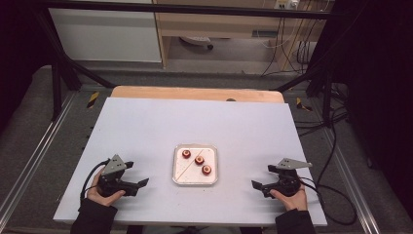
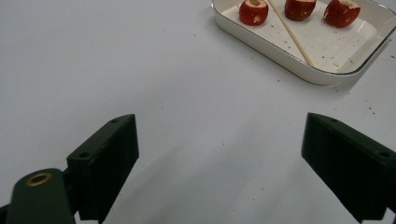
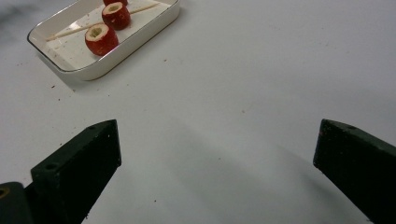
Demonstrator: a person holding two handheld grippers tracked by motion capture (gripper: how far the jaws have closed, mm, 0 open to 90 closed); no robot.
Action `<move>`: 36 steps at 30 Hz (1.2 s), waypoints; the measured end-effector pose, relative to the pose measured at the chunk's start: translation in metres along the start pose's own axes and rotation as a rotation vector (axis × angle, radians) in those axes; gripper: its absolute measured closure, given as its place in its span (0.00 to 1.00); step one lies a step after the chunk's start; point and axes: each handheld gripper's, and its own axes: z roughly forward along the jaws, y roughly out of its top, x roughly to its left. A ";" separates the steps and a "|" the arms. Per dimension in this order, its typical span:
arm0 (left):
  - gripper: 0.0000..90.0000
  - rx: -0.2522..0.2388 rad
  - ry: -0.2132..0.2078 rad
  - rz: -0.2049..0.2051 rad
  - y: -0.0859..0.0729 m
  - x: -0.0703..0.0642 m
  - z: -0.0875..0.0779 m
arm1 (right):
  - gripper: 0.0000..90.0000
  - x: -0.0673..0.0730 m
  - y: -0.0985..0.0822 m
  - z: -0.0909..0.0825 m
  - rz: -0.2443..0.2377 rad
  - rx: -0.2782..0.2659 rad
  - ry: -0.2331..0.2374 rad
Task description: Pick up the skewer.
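Right now we hold the left tool [image 1: 139, 184] and the right tool [image 1: 258, 186] low over the white worktop [image 1: 146, 126], one on each side of the white tray [image 1: 177, 170] and well apart from it. Both tools have their jaws spread wide with nothing between them. Inside the tray sit three red cored fruits [image 1: 199, 159] in a slanted row, and a thin wooden stick [image 2: 290, 32] lies across the tray floor beside them. Small crumbs dot the tray and the worktop near it.
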 end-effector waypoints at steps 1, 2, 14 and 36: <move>0.12 0.001 0.001 -0.001 0.000 0.000 0.000 | 0.02 0.000 0.000 0.000 -0.001 0.000 -0.001; 0.12 0.002 0.000 -0.001 0.000 0.000 0.001 | 0.02 0.000 0.000 0.000 -0.001 0.000 -0.001; 0.11 0.011 -0.016 0.004 0.003 -0.006 0.004 | 0.02 0.000 -0.001 0.003 -0.011 0.014 -0.004; 0.12 0.031 -0.033 0.020 0.015 -0.023 0.015 | 0.01 0.002 0.000 0.003 -0.010 0.022 -0.002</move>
